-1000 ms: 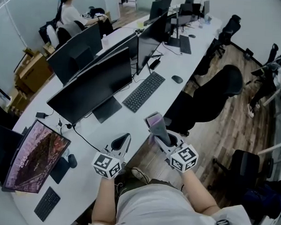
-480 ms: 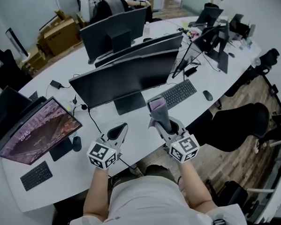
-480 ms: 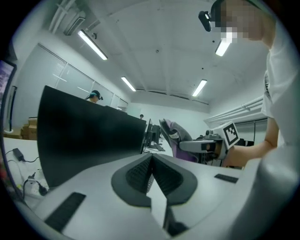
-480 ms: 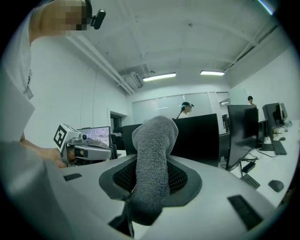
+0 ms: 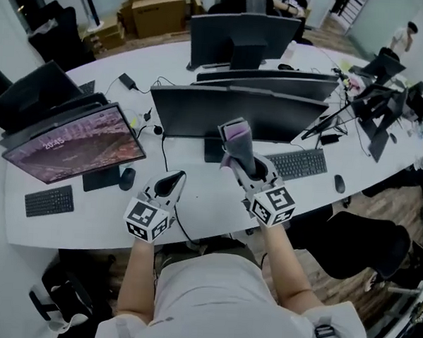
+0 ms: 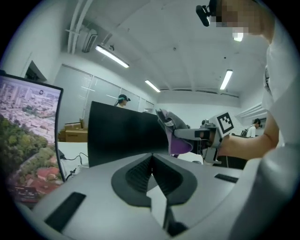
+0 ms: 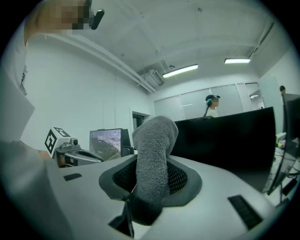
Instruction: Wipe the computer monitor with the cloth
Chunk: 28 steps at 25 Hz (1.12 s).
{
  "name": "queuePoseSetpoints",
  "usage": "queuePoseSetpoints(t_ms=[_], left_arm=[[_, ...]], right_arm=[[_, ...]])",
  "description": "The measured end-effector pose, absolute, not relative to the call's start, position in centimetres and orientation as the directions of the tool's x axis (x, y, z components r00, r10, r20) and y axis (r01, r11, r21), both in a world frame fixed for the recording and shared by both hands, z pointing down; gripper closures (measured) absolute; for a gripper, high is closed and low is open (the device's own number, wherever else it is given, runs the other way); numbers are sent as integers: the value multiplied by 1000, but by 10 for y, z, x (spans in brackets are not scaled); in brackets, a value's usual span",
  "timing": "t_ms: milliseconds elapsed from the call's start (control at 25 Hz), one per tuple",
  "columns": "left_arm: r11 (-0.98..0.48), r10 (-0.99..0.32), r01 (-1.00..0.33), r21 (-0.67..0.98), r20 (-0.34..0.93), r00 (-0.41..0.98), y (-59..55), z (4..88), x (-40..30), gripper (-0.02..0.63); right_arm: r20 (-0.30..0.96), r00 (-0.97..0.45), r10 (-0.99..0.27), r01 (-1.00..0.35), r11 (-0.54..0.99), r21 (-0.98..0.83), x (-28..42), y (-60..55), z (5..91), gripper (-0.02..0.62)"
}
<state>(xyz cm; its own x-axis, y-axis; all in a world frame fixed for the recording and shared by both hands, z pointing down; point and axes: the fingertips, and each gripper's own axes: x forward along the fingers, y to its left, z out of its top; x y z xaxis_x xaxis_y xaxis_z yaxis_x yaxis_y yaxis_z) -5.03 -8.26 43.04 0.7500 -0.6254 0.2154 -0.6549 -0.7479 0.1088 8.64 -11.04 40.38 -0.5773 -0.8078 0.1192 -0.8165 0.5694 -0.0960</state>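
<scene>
The cloth (image 5: pixel 238 146) is looking grey with a purple side, the monitor (image 5: pixel 228 113) is showing plain black, the desk (image 5: pixel 203 194) is looking white, and the lit screen (image 5: pixel 75 145) is glowing pinkish-green.

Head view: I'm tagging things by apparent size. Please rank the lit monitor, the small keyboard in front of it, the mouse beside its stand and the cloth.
1. The lit monitor.
2-3. The small keyboard and the cloth look alike. The cloth is held nearer the camera, so I won't rank them.
4. The mouse.

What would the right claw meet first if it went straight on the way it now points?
Most likely the dark monitor directly ahead, and the grey cloth clamped in the right claw would touch it first. Nothing shows between them, though the gap is hard to judge.
</scene>
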Motion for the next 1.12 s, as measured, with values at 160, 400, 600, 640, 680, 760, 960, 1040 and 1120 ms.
queuePoseSetpoints(t_ms=[160, 400, 600, 640, 680, 760, 960, 1040, 1120], left_arm=[[-672, -702, -732, 111, 218, 678, -90, 424, -70, 607], [-593, -772, -799, 102, 208, 600, -100, 414, -97, 607], [-564, -795, -821, 88, 209, 569, -108, 408, -113, 607], [-561, -798, -824, 86, 210, 565, -110, 406, -117, 607], [-558, -800, -826, 84, 209, 562, -111, 404, -121, 607], [-554, -804, -829, 80, 205, 558, -114, 400, -128, 607], [-543, -814, -836, 74, 196, 546, -123, 391, -150, 607], [-544, -814, -836, 74, 195, 547, -128, 389, -159, 607], [-549, -810, -833, 73, 198, 552, -132, 388, -165, 607]], right_arm=[[113, -657, -746, -754, 652, -78, 62, -142, 392, 465], [88, -723, -685, -690, 722, -50, 21, -181, 364, 465], [69, -753, -654, -657, 754, -25, -18, -206, 340, 465], [67, -757, -650, -653, 758, -18, -26, -210, 336, 465], [66, -759, -648, -650, 760, -10, -34, -214, 332, 465], [66, -759, -648, -649, 761, 11, -47, -223, 325, 465], [66, -736, -674, -672, 739, 51, -73, -246, 310, 465], [73, -716, -694, -692, 720, 63, -81, -257, 307, 465], [85, -697, -712, -709, 702, 68, -87, -266, 307, 465]])
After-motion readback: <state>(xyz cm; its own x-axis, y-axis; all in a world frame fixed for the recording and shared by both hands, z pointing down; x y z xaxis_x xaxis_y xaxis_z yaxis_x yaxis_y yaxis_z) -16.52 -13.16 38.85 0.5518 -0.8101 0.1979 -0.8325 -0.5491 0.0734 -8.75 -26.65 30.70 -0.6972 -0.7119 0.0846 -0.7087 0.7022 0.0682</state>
